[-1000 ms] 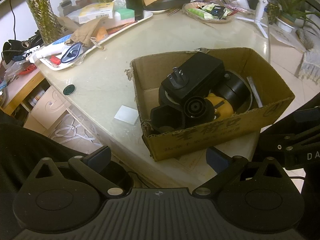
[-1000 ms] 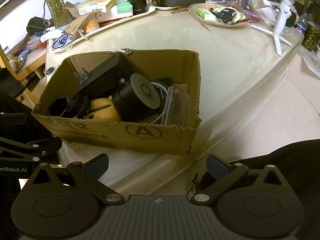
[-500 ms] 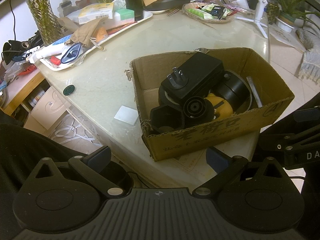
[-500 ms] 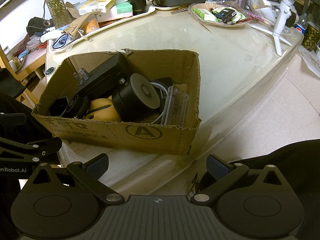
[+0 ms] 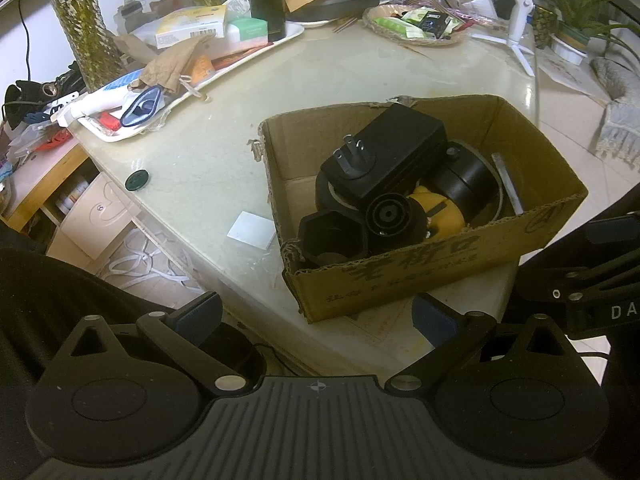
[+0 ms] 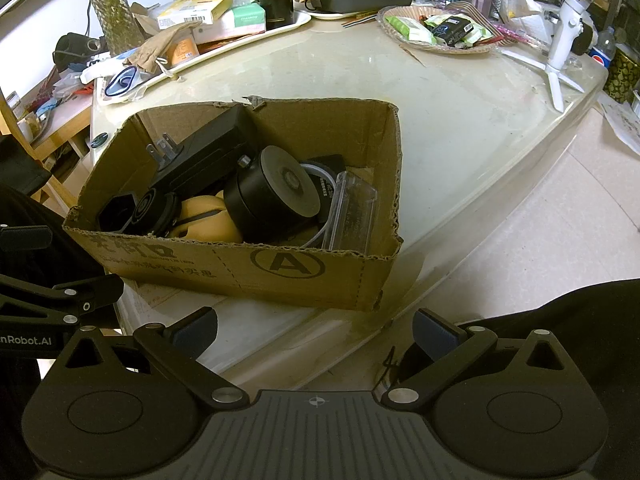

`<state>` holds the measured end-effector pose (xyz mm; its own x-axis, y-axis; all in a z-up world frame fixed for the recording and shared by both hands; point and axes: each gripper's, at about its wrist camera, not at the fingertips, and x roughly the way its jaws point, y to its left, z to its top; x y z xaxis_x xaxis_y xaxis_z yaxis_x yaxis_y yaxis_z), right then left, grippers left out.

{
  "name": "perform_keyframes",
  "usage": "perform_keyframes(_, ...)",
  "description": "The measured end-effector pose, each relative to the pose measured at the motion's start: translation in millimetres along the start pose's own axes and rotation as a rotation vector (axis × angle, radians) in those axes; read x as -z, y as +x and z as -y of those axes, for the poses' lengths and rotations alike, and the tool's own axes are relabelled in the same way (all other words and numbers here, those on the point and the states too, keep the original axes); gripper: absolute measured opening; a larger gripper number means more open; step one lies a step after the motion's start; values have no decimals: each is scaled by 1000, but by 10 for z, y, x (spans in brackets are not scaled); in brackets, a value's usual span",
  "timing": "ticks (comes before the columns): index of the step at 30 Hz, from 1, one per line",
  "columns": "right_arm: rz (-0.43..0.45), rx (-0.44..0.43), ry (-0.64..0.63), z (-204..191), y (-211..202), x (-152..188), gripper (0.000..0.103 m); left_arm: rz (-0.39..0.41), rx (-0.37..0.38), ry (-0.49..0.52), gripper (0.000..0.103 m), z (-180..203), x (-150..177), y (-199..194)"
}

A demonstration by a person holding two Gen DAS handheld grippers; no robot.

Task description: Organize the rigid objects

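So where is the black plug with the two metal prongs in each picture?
Left wrist view: the plug lies on top of the pile in the middle of the box, prongs pointing up toward the camera.
Right wrist view: the plug sits at the box's back left, prongs at its left end.
Shared landmark: the yellow thing just below the plug.

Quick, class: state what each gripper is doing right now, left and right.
Left gripper: open, holding nothing, short of the brown cardboard box.
Right gripper: open, holding nothing.
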<state>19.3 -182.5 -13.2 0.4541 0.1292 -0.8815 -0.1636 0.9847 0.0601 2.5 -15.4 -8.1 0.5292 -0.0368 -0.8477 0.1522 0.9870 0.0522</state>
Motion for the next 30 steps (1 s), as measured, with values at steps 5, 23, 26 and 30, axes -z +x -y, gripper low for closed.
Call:
perform_keyframes(5,0,0,0,-1,1,1,103,-1,-1,1,103,-2,0,3)
perform_keyframes(23,0,1,0,-4,2,2,103,-8,-5,-15,103,-32,8,21)
perform_keyframes(26,0,1,0,-5,2,2,103,-3,0,-10,103,-30,8,13)
perform_keyframes(30,0,1,0,-6,1,2,103,13,7,-1,103,-16,9,-10)
